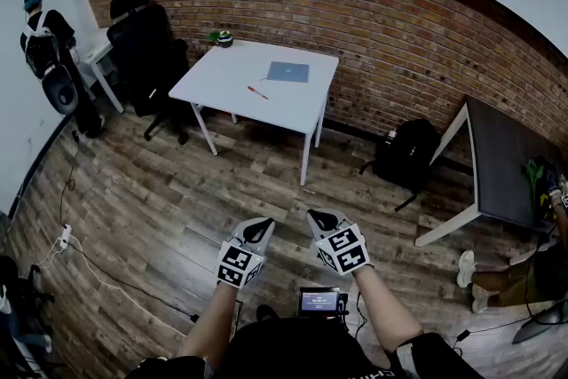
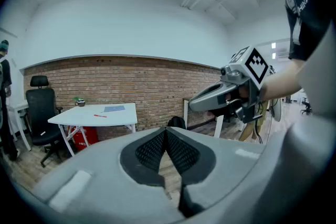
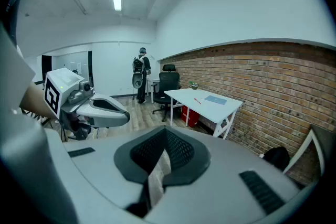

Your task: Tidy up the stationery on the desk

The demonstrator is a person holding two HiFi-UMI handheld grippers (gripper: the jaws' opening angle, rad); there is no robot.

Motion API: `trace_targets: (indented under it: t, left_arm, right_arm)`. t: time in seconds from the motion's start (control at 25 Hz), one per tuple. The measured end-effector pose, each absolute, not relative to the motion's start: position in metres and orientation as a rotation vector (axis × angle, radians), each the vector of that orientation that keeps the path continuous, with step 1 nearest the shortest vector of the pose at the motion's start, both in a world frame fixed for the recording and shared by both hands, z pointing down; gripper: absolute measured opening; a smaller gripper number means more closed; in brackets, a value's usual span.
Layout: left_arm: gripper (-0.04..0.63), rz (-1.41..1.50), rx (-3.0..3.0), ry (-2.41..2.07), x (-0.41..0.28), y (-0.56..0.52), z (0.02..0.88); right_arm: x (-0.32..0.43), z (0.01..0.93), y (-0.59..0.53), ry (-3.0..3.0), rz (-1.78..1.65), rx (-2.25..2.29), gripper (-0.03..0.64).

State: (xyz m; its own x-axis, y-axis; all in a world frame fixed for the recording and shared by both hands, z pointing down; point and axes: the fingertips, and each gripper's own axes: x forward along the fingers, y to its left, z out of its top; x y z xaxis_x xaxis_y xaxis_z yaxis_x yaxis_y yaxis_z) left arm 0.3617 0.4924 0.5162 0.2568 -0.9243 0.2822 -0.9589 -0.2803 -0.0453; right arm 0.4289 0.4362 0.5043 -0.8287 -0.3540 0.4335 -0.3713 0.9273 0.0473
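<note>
A white desk [image 1: 222,87] stands against the brick wall, far ahead of me. On it lie a blue-grey notebook [image 1: 288,72], a red pen [image 1: 257,92] and a small dark cup with a green plant [image 1: 223,38] at its back left corner. My left gripper [image 1: 259,231] and right gripper [image 1: 321,221] hang side by side over the wooden floor, well short of the desk, both shut and empty. The desk [image 2: 89,116] shows at the left in the left gripper view, beyond the shut gripper [image 2: 166,131]. In the right gripper view the desk [image 3: 207,104] stands beyond that gripper [image 3: 166,132].
A black office chair [image 1: 149,58] stands left of the desk. A black backpack [image 1: 407,153] leans on the wall to its right. A dark table [image 1: 506,169] is at the far right. A person [image 1: 49,49] stands at the far left. Cables and a power strip [image 1: 64,235] lie on the floor.
</note>
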Motion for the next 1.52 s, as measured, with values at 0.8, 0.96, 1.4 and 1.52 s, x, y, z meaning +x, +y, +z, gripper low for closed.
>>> trace_targets:
  t: [0.8, 0.96, 1.4, 1.52]
  left_arm:
    - [0.009, 0.42, 2.382, -1.799, 0.364, 0.493, 0.521]
    - [0.009, 0.423, 2.389, -1.793, 0.366, 0.49, 0.522]
    - [0.009, 0.445, 2.378, -1.797, 0.37, 0.483, 0.524]
    - [0.009, 0.453, 2.375, -1.798, 0.371, 0.48, 0.526]
  right_arm:
    - [0.434, 0.503, 0.432, -2.657, 0.064, 0.532, 0.009]
    - [0.435, 0.504, 0.429, -2.655, 0.067, 0.53, 0.009]
    - [0.441, 0.506, 0.42, -2.659, 0.084, 0.524, 0.009]
    - [0.443, 0.509, 0.417, -2.661, 0.088, 0.523, 0.009]
